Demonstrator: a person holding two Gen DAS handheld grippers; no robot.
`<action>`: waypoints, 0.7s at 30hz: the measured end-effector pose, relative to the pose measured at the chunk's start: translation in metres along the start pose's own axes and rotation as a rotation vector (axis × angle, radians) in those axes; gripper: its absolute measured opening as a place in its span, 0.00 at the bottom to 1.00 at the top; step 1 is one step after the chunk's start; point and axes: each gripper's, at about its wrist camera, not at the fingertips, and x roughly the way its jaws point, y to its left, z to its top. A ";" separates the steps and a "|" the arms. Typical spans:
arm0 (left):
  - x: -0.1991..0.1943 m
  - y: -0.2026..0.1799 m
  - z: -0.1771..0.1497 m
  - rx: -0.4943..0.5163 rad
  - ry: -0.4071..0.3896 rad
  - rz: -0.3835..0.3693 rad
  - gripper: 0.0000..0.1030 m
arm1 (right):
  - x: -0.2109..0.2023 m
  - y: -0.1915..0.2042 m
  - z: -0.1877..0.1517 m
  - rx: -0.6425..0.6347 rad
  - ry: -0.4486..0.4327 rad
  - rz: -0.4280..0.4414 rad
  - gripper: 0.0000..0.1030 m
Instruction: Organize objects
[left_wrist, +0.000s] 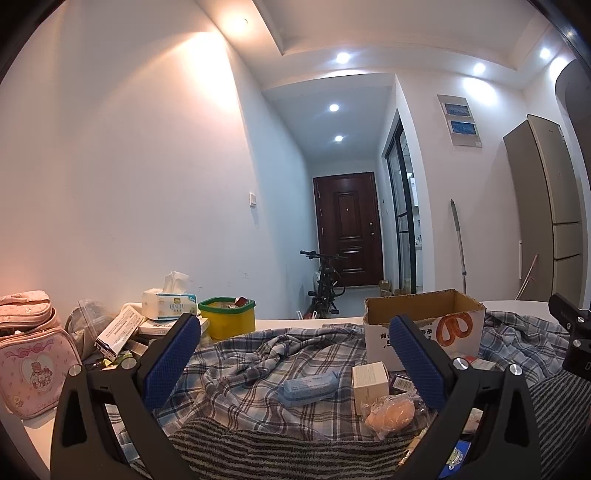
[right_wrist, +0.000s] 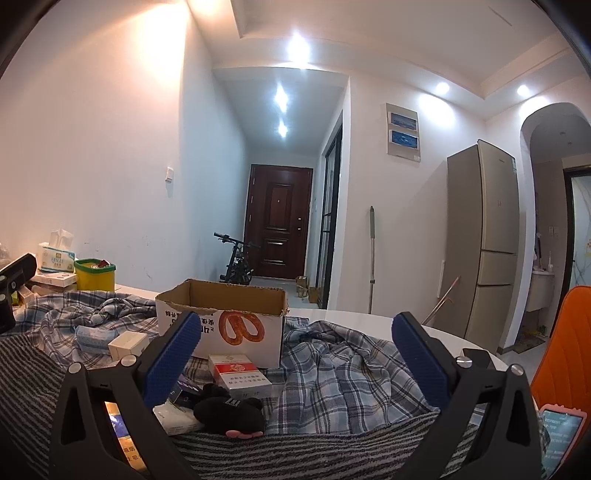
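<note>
- Nearest the left wrist camera, the left gripper (left_wrist: 295, 354) stood wide open and empty above a striped towel (left_wrist: 280, 443) and plaid cloth (left_wrist: 258, 362).
- Loose items lay between its fingers: a blue packet (left_wrist: 309, 387), a small white box (left_wrist: 370, 377) and a wrapped peach-coloured item (left_wrist: 389, 409).
- Likewise open and holding nothing, the right gripper (right_wrist: 295, 354) hovered over a red-and-white carton (right_wrist: 238, 373), a black plush toy (right_wrist: 231, 410) and a white pack (right_wrist: 177, 417).
- An open cardboard box (right_wrist: 221, 321) stood on the cloth just behind these items; its contents could not be seen.
- At the desk's far left, a yellow tub (left_wrist: 228, 318), tissue pack (left_wrist: 168, 303) and pink pouches (left_wrist: 31, 365) stood crowded together.
- Judgement: sorting appeared barely begun; every visible small item lay outside the box, and all remained to be gathered.
</note>
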 end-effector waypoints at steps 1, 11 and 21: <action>-0.002 -0.001 0.000 0.002 -0.008 0.001 1.00 | -0.001 -0.002 0.001 0.005 -0.002 0.001 1.00; 0.007 0.009 -0.004 -0.030 0.009 -0.032 1.00 | -0.003 -0.005 0.001 0.028 -0.015 0.000 1.00; -0.008 0.018 0.003 -0.055 -0.034 0.032 1.00 | -0.007 -0.011 0.006 0.063 -0.019 -0.049 1.00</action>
